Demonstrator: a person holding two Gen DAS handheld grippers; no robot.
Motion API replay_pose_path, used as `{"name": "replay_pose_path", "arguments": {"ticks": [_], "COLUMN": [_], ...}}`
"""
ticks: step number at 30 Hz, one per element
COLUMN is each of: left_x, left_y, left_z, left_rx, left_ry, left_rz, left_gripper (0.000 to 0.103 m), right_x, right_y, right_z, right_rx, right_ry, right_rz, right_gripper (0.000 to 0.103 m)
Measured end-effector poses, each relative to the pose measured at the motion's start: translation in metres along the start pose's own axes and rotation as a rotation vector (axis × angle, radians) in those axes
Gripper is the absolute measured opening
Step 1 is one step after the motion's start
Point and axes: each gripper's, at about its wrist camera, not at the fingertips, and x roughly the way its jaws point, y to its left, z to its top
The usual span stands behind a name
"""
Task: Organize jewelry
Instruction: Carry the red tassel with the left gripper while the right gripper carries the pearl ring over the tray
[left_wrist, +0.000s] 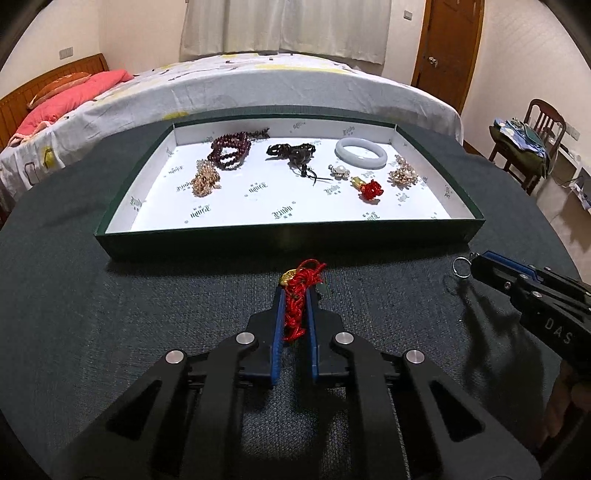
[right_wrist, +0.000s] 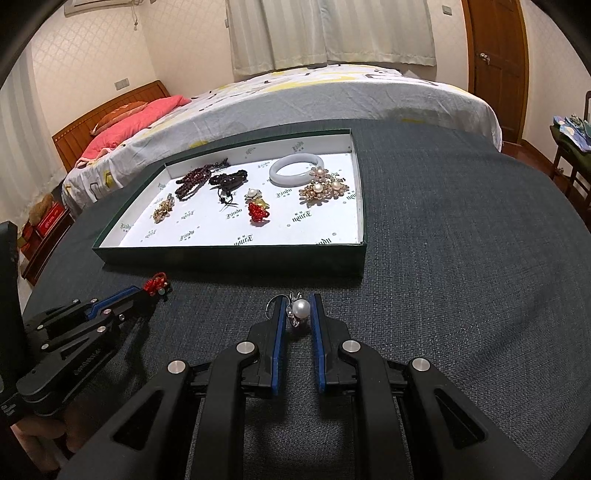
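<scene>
A green tray (left_wrist: 258, 243) with a white lining sits on the dark cloth table and holds several jewelry pieces: dark red bead bracelets (left_wrist: 229, 149), a white jade bangle (left_wrist: 361, 152), gold brooches, a red knot charm (left_wrist: 370, 190). My left gripper (left_wrist: 297, 295) is shut on a red cord charm (left_wrist: 297, 295) with a gold bead, in front of the tray. My right gripper (right_wrist: 298, 306) is shut on a pearl ring (right_wrist: 300, 309) with a silver band, near the tray's front right. The right gripper also shows in the left wrist view (left_wrist: 476, 264), the left gripper in the right wrist view (right_wrist: 147, 290).
The table (right_wrist: 461, 258) is round with a dark woven cloth. A bed (left_wrist: 258, 85) with a pale patterned cover and pink pillow lies behind it. A wooden chair (left_wrist: 532, 147) with clutter stands at the right, near a brown door (left_wrist: 447, 48).
</scene>
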Motion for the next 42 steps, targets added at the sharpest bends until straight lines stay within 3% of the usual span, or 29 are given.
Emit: {"name": "replay_pose_path", "arguments": {"ticks": [19,42], "left_x": [-0.049,-0.085], "left_y": [0.004,0.012], "left_z": [0.021,0.079], "left_rx": [-0.012,-0.005], "left_ry": [-0.119,-0.295], "left_rz": [-0.013,0.010], "left_gripper": [0.011,0.011], "right_x": [-0.025,-0.049], "right_y": [0.018,0.056], "right_z": [0.013,0.072], "right_rx": [-0.030,-0.108], "right_ry": [-0.071,-0.217], "right_rz": [0.025,0.045], "right_gripper": [0.014,0.014]}}
